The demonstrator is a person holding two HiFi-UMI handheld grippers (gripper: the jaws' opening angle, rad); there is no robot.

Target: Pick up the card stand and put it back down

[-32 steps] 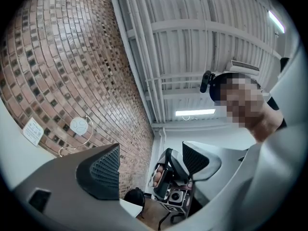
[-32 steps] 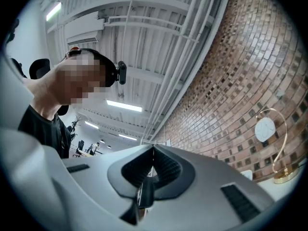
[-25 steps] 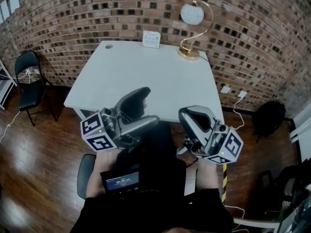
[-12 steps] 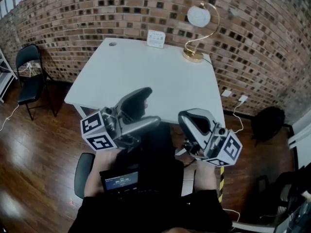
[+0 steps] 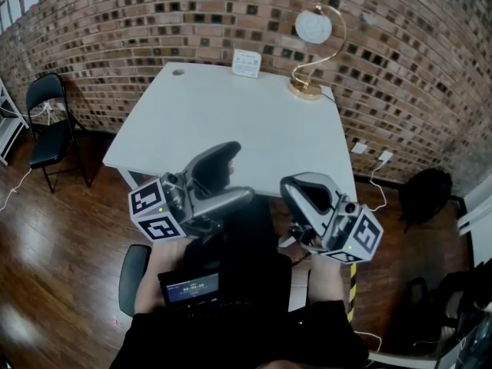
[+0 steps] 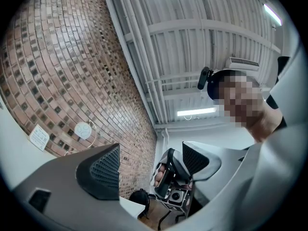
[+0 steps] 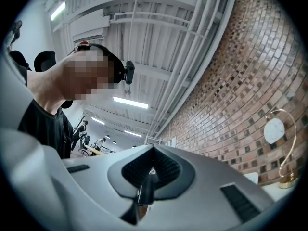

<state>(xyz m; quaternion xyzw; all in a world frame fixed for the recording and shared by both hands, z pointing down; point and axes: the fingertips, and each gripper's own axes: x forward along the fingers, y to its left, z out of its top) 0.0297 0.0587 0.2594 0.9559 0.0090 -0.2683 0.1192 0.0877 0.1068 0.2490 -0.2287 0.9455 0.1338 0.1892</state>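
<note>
We hold both grey moulded grippers at the smooth white table's near edge. The left gripper stands released, its ribbed pads apart; the right gripper is clenched on nothing. The white, boxy card stand sits at the far edge, left of the brass arched lamp.

the head view looks steeply down from above and behind the left gripper and right gripper. both sit close under it, with the table beyond them and the brick wall past that. the left gripper view rides low behind its own jaws, tilted up at wall and ceiling, with the right gripper near, between them. the right gripper view tilts up likewise. all three share the wall and the lamp. the card stand, small and far left of the left jaw, seems shared with the head view.
</note>
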